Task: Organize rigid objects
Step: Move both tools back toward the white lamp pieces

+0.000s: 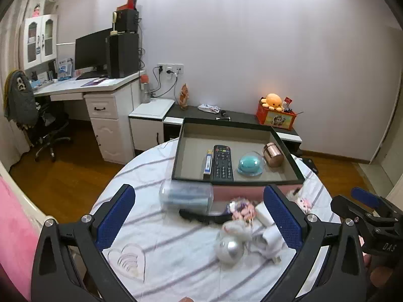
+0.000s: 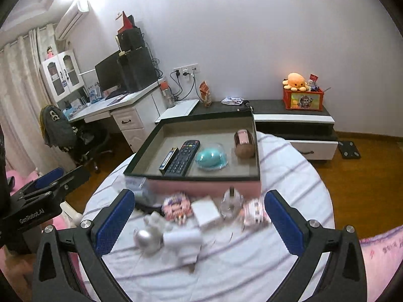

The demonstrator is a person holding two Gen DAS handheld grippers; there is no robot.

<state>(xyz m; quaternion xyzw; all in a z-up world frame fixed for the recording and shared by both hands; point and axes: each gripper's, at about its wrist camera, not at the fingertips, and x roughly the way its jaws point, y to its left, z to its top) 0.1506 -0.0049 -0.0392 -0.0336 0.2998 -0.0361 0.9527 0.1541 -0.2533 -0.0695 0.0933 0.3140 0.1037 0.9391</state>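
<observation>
Hovering | left gripper (image 1: 199, 216), right gripper (image 2: 199, 217) | jaws wide, empty

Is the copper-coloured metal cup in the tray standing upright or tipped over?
Tipped over. The copper-coloured metal cup lies on its side on the floor of the dark-rimmed tray, right of the teal dome.

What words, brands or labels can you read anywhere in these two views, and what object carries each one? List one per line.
"GenRobot.AI": on the left gripper body, right wrist view.
"DAS": on the right gripper body, left wrist view; possibly cut off.
Remote control buttons and small blue box label: too small to read.
Orange tin picture: no legible text.
</observation>
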